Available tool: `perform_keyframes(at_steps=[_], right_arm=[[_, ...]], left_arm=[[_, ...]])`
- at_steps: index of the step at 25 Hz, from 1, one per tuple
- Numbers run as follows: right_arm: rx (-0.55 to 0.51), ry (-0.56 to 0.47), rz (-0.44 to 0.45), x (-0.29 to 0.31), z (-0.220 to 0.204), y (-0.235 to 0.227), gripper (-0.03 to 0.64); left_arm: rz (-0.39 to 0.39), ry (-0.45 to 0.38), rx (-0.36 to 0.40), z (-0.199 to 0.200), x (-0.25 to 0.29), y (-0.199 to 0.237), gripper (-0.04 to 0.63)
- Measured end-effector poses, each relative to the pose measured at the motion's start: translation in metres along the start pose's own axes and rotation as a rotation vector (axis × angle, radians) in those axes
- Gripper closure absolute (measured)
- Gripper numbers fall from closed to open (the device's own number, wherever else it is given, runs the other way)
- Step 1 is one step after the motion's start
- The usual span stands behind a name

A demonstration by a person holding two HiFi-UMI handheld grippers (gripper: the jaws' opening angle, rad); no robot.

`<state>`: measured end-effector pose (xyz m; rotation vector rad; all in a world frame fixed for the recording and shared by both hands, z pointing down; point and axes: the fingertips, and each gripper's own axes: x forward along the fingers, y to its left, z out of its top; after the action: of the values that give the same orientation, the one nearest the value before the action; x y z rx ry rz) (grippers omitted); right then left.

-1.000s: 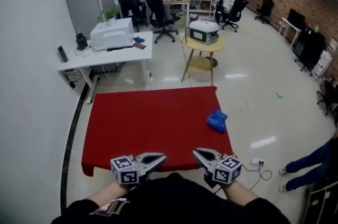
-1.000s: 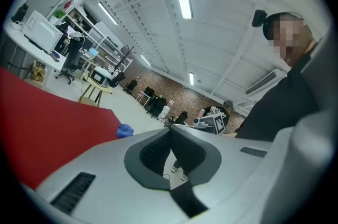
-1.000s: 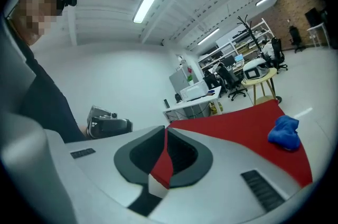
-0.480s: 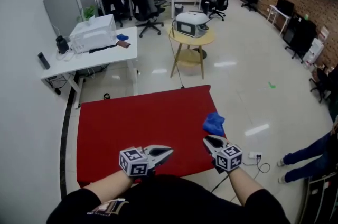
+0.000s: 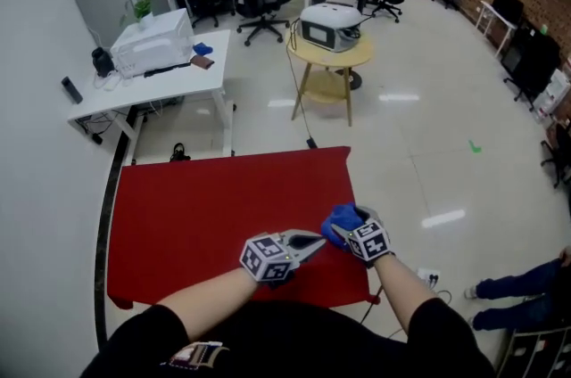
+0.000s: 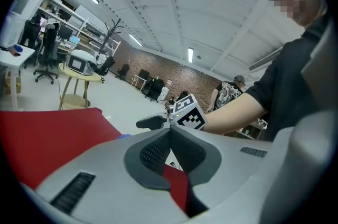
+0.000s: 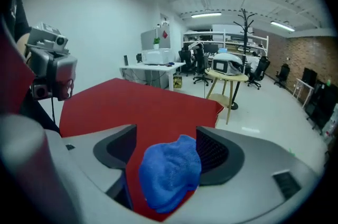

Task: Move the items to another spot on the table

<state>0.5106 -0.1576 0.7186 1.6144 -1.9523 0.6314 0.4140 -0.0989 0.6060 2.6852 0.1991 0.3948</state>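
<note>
Head view: red table [image 5: 196, 216] stands on a glossy white office floor [image 5: 419, 144].

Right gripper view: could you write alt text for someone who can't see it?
A crumpled blue cloth lies on a red table between the right tongs, which are opening and do not pinch it. Beyond the table is an office with a round table on a pale floor.
</note>
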Motion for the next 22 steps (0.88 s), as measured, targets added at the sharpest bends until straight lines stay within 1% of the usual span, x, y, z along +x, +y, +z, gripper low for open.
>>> perform_keyframes(at_steps=[3, 6, 9, 12, 13, 14, 17, 18, 22], right_arm=[[-0.057, 0.078, 0.028, 0.034, -0.019, -0.007, 0.205], [-0.117, 0.171, 0.044, 0.056, -0.048, -0.001, 0.198], [-0.071, 0.214, 0.037, 0.072, -0.069, -0.004, 0.198], [-0.048, 0.218, 0.05, 0.077, -0.073, -0.01, 0.203], [-0.053, 0.219, 0.053, 0.076, -0.072, -0.013, 0.223], [-0.055, 0.216, 0.053, 0.075, -0.071, -0.016, 0.26], [-0.034, 0.192, 0.038, 0.068, -0.067, -0.024, 0.392], [-0.023, 0.183, 0.03, 0.066, -0.066, -0.026, 0.417], [0.03, 0.128, 0.009, 0.054, -0.058, -0.033, 0.481]], left_arm=[[0.004, 0.055, -0.012, -0.013, 0.038, 0.015, 0.603], [-0.009, 0.122, 0.011, -0.031, 0.062, 0.015, 0.603], [-0.032, 0.158, 0.013, -0.047, 0.072, 0.01, 0.603], [-0.051, 0.17, 0.006, -0.059, 0.075, 0.004, 0.603], [-0.05, 0.174, 0.007, -0.063, 0.075, 0.004, 0.603], [-0.046, 0.174, 0.008, -0.064, 0.074, 0.003, 0.603], [-0.032, 0.151, -0.004, -0.057, 0.066, 0.0, 0.603], [-0.024, 0.144, -0.008, -0.055, 0.062, 0.001, 0.603], [0.025, 0.122, -0.011, -0.054, 0.041, 0.01, 0.603]])
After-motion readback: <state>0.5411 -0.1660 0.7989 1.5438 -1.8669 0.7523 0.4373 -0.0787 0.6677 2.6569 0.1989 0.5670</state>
